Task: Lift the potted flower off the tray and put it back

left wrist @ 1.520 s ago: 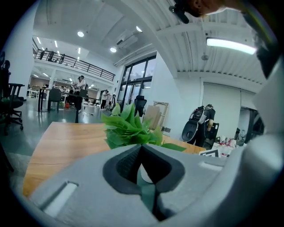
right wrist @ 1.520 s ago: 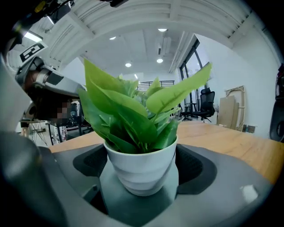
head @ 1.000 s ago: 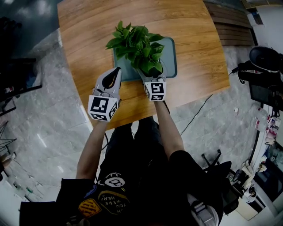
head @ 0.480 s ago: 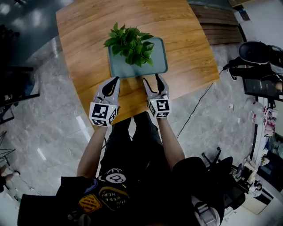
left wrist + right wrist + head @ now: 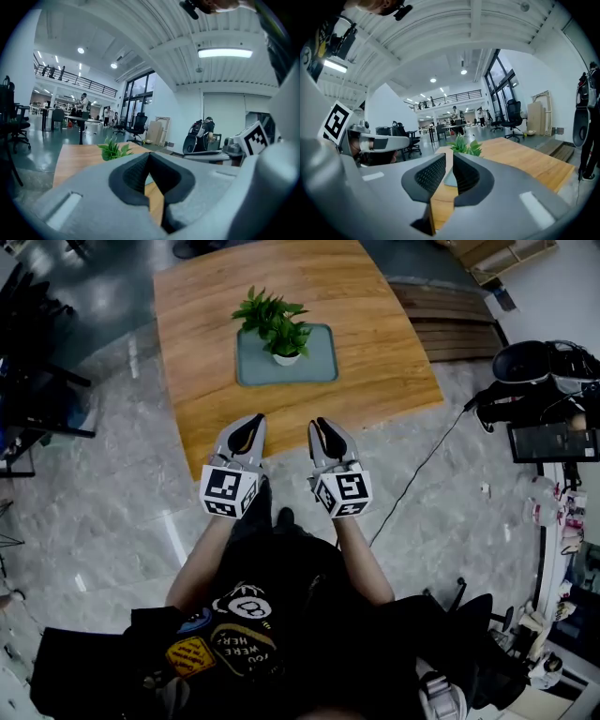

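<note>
The potted flower (image 5: 274, 320), green leaves in a small white pot (image 5: 285, 358), stands upright on the grey-blue tray (image 5: 319, 367) on the wooden table (image 5: 375, 324). Both grippers are held side by side well short of the tray, at the table's near edge. My left gripper (image 5: 253, 420) is shut and empty, its tips touching in the left gripper view (image 5: 149, 157). My right gripper (image 5: 319, 422) is closing, with a thin slit left between its pads (image 5: 449, 161) and nothing in it. Beyond the jaws, the plant (image 5: 112, 150) (image 5: 465, 145) shows in both gripper views.
A slatted wooden bench (image 5: 459, 320) runs along the table's right side. A black office chair with gear on it (image 5: 544, 381) stands at the right, and a cable (image 5: 422, 474) trails over the marble floor. Desks, chairs and people fill the hall behind.
Both grippers pulled back from the tray toward the person and rose. The right one left the pot and its jaws narrowed. The plant stays on the tray, now farther away.
</note>
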Available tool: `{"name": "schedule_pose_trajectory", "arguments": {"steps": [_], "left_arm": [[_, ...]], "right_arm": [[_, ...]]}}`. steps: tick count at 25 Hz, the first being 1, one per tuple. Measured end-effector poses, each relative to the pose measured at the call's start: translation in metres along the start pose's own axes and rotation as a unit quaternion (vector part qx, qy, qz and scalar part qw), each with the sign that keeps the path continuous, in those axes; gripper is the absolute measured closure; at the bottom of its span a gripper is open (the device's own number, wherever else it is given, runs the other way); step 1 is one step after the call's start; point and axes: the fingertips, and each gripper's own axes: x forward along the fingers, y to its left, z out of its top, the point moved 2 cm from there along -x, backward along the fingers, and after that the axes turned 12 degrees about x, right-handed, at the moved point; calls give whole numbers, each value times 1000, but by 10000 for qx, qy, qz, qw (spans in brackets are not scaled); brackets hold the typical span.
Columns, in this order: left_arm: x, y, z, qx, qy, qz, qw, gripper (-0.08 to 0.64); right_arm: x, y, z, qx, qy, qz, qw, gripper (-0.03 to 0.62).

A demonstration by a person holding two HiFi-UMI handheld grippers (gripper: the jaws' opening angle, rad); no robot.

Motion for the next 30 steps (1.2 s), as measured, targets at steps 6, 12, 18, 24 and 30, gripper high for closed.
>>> {"name": "schedule_pose_trajectory", "arguments": {"steps": [6,12,18,24,30], "left_arm": [[-78,-47,30,122,-227,245,9994,560],[-125,-60,42,46,-318,290,9991,560],[-136,-68,67,325,-458,117,9984,560],[-143,-69,71,313,-568,-13,9979,560],[-154,-63,72,320,-617,10,9976,560]], "right_arm": [[-74,38,15,-161,-248,53,9995,592],[-121,76,20,-353,-282,-158,9989,592],[-134,90,36,-393,-378,-285,9981,592],[-141,93,38,-259,-529,-342,9977,592],[-141,108,37,-304,-556,-302,9975,592]]}}
